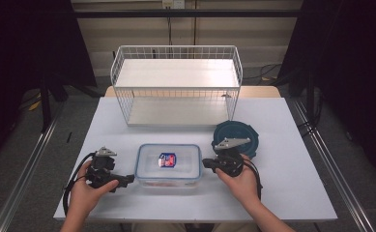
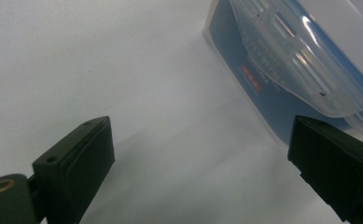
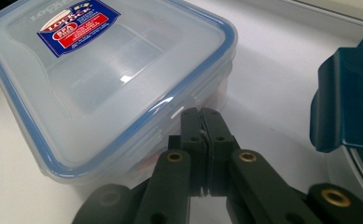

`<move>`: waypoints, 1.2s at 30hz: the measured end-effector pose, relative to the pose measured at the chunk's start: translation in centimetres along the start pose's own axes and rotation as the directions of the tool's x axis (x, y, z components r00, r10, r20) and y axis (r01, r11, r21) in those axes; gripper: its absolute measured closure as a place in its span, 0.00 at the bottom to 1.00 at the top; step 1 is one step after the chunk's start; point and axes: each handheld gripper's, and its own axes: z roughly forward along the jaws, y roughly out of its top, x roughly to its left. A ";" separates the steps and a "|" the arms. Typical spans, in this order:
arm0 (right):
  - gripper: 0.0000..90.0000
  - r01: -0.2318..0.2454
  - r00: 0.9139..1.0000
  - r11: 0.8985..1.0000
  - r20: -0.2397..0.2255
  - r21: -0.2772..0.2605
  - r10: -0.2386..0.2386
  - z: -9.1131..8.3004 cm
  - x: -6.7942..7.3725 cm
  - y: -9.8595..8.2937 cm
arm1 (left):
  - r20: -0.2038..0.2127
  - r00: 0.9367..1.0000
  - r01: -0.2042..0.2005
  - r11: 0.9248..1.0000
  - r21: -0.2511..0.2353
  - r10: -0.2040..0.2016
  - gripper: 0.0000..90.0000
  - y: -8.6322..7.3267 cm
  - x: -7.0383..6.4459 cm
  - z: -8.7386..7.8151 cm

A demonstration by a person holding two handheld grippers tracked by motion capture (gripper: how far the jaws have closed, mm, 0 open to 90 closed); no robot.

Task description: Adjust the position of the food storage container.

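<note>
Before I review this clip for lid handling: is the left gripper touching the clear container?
Apart. In the left gripper view, the left gripper stands open, white table between its jaws, and the clear container lies beyond them.

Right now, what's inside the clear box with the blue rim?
The box has its lid on. Something reddish shows faintly through the bottom wall, but the frosted plastic and the sticker hide what it is.

This looks like a lab set up for recording, not a home. Black curtains [image 1: 26, 43] hang on both sides, metal frame rails [image 1: 23, 169] run along the grey floor, and cables [image 1: 267, 72] trail by the back wall behind a plain white table [image 1: 292, 183] with a wire shelf rack [image 1: 176, 82].
</note>
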 end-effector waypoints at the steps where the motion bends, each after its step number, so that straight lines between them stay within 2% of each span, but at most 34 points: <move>1: 0.97 -0.003 1.000 1.000 0.001 -0.002 0.003 0.0 0.0 0.0 | -0.008 1.000 0.004 1.000 -0.003 -0.005 0.08 0.0 0.0 -0.1; 2: 0.96 -0.010 1.000 1.000 0.003 -0.007 0.010 -0.1 0.0 0.0 | -0.012 1.000 0.014 1.000 -0.012 -0.014 0.08 -0.1 0.1 -0.1; 3: 0.96 -0.018 1.000 1.000 0.003 -0.008 0.018 -0.2 0.0 0.0 | -0.010 1.000 0.003 1.000 0.002 -0.003 0.08 0.0 0.3 -0.3; 8: 0.91 -0.017 1.000 1.000 0.009 -0.019 0.017 -0.8 -0.2 0.1 | -0.017 0.999 0.034 0.999 -0.017 -0.034 0.07 -0.1 0.7 -0.8; 10: 0.90 -0.025 1.000 0.999 0.009 -0.024 0.025 -1.0 -0.3 0.0 | -0.018 0.999 0.030 0.999 -0.014 -0.030 0.07 -0.1 0.9 -1.1; 14: 0.86 -0.031 0.999 0.999 0.014 -0.038 0.032 -1.5 -0.4 0.1 | -0.022 0.998 0.059 0.998 -0.026 -0.059 0.07 0.0 1.2 -1.5; 16: 0.84 -0.025 0.999 0.999 0.021 -0.048 0.026 -1.6 -0.4 0.3 | -0.018 0.996 0.083 0.996 -0.036 -0.083 0.07 0.0 1.2 -1.6; 22: 0.75 -0.035 0.999 0.997 0.024 -0.065 0.037 -2.3 -0.5 0.9 | -0.003 0.995 0.095 0.995 -0.023 -0.095 0.07 0.3 1.3 -2.0; 26: 0.58 -0.044 0.998 0.996 0.048 -0.078 0.048 -2.7 -0.5 1.3 | 0.016 0.995 0.102 0.995 -0.021 -0.102 0.07 0.6 1.4 -2.4; 28: 0.53 -0.052 0.998 0.996 0.034 -0.075 0.055 -2.8 -0.5 1.4 | 0.022 0.995 0.100 0.995 -0.022 -0.100 0.06 0.6 1.4 -2.4; 31: 0.38 -0.088 0.995 0.993 0.027 -0.081 0.091 -2.8 -0.5 1.4 | 0.052 0.993 0.108 0.994 -0.025 -0.106 0.06 0.8 1.4 -2.5; 36: 0.26 -0.137 0.991 0.989 -0.011 -0.063 0.137 -2.4 -0.5 1.3 | 0.074 0.991 0.116 0.992 -0.048 -0.112 0.05 1.2 1.3 -2.9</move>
